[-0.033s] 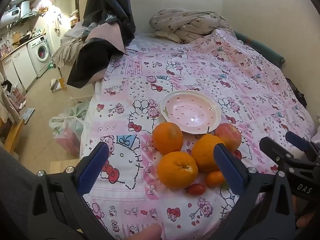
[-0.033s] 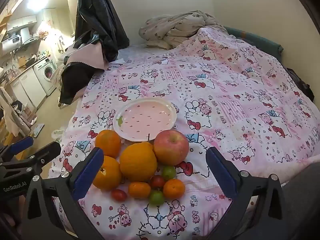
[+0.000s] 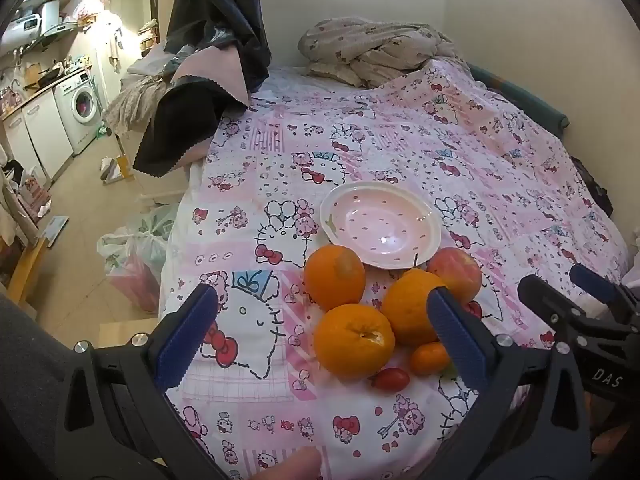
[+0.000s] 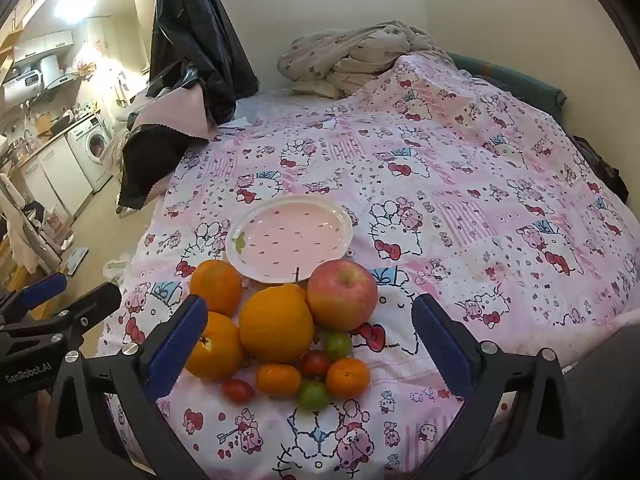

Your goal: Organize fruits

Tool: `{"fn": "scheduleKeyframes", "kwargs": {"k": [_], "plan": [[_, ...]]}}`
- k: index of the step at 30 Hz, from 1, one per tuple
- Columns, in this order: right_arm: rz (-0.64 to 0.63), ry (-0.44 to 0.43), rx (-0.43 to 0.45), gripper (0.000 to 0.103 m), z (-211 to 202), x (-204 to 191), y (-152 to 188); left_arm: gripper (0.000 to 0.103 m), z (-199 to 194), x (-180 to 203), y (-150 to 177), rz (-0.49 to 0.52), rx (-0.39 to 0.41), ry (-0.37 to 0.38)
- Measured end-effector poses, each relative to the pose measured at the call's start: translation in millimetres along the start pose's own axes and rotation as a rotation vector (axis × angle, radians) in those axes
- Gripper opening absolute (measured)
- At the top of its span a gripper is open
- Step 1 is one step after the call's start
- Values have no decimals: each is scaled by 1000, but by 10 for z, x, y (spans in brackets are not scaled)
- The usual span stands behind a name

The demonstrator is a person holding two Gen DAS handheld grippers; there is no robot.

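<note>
A pile of fruit lies on the pink bedspread in front of an empty pink strawberry-pattern plate (image 4: pixel 290 236), which also shows in the left wrist view (image 3: pixel 380 226). The pile has three large oranges (image 4: pixel 276 322), a red apple (image 4: pixel 342 294), small mandarins (image 4: pixel 347 376), red cherry tomatoes (image 4: pixel 238 390) and green ones (image 4: pixel 313 395). The near orange (image 3: pixel 353 341) lies between my left gripper's jaws. My left gripper (image 3: pixel 320 336) is open and empty above the pile's left side. My right gripper (image 4: pixel 308 344) is open and empty above the pile.
The bed's left edge (image 3: pixel 176 248) drops to the floor, where plastic bags (image 3: pixel 132 252) lie. Dark and pink clothes (image 3: pixel 200 92) hang over the far left corner. A crumpled blanket (image 4: pixel 352 56) lies at the back by the wall.
</note>
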State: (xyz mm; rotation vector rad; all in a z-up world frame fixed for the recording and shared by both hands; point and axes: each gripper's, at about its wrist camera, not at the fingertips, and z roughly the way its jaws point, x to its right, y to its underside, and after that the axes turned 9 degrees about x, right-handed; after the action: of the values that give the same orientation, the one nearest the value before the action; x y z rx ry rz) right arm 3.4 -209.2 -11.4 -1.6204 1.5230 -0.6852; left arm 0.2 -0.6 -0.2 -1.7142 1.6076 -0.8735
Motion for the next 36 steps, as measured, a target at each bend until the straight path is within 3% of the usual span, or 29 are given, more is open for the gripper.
{"fn": "scheduleKeyframes", "kwargs": {"k": [6,9,36], "plan": [[4,-3,2,103,-6,4,-5,103,-88,116,43,13,28,0],[3,-3,0,103,-4,11,-11,103,-15,108,-42,16,0,8],[3,1,-1,103,2,20,-9,103,-17,38,-12,12,6,18]]}}
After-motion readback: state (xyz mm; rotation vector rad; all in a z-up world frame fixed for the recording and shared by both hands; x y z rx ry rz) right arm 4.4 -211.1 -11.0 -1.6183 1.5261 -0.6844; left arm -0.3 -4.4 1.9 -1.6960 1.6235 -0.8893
